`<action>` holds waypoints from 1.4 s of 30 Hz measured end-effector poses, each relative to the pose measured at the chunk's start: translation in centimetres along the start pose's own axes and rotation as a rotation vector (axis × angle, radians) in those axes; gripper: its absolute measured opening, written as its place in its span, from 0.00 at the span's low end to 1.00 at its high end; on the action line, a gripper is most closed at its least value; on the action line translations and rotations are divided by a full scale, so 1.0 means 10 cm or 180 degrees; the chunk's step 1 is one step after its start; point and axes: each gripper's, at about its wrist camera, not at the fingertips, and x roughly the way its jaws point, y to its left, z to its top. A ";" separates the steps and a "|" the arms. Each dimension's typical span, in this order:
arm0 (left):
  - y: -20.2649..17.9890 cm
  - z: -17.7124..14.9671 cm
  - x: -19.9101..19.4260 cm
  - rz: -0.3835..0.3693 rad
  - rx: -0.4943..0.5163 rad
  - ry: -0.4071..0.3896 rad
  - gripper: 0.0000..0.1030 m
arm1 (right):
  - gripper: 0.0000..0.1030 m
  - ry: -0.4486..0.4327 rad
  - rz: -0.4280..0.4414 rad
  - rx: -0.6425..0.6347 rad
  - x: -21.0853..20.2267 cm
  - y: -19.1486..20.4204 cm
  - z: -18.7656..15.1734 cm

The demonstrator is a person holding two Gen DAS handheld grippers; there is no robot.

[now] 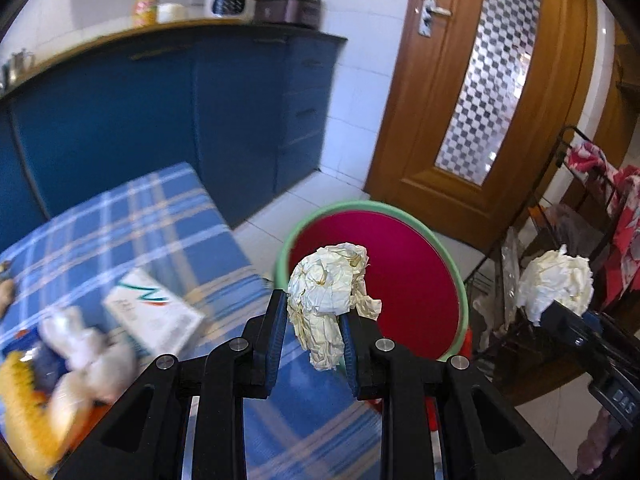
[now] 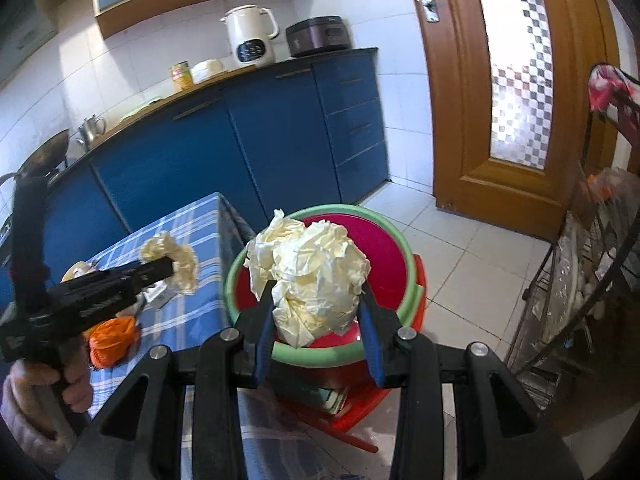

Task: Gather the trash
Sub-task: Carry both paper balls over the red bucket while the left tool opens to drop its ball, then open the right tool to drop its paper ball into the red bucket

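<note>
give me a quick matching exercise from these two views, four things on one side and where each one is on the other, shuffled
Things:
1. smaller paper wad
2. larger paper wad
3. white kettle
4. white box

Places:
A. on the counter
B. on the checked tablecloth
C. in the right gripper
D. in the left gripper

Pairs: 1-D, 2-C, 3-A, 4-B
</note>
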 end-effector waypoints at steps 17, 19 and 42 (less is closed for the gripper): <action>-0.12 0.04 0.70 0.0055 0.0059 0.0342 0.49 | 0.39 0.0134 -0.0151 0.0252 0.21 -0.46 -0.11; -0.11 0.04 0.71 0.0063 0.0048 0.0351 0.49 | 0.39 0.0146 -0.0147 0.0258 0.23 -0.47 -0.12; 0.20 0.02 0.37 0.0368 -0.0205 0.0173 0.49 | 0.49 0.0416 0.0022 0.0140 0.98 -0.18 0.00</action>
